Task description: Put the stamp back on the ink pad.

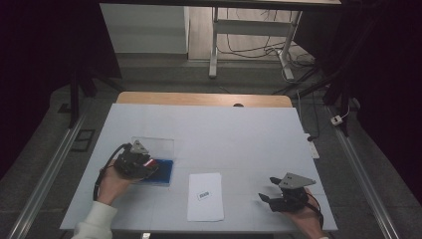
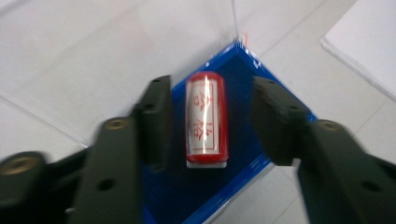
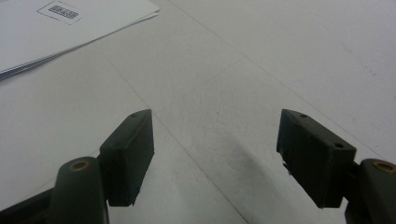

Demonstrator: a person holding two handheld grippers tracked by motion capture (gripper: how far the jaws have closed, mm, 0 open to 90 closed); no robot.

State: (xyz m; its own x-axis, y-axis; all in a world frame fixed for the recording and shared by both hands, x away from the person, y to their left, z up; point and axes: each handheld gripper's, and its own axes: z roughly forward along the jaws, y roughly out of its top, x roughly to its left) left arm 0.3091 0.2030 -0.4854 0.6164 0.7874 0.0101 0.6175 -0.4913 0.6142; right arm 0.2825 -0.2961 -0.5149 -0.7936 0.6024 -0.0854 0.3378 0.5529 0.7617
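Straddling red stamp in blue tray, left gripper open-jawed

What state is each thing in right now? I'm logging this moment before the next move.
Left gripper: open, jaws either side of the stamp, not touching it.
Right gripper: open, empty, low over the table.
Stamp: red and white, lying in the blue tray.
Blue tray: on the table, its clear lid raised behind it.
Paper stack: flat on the table, label up, untouched.
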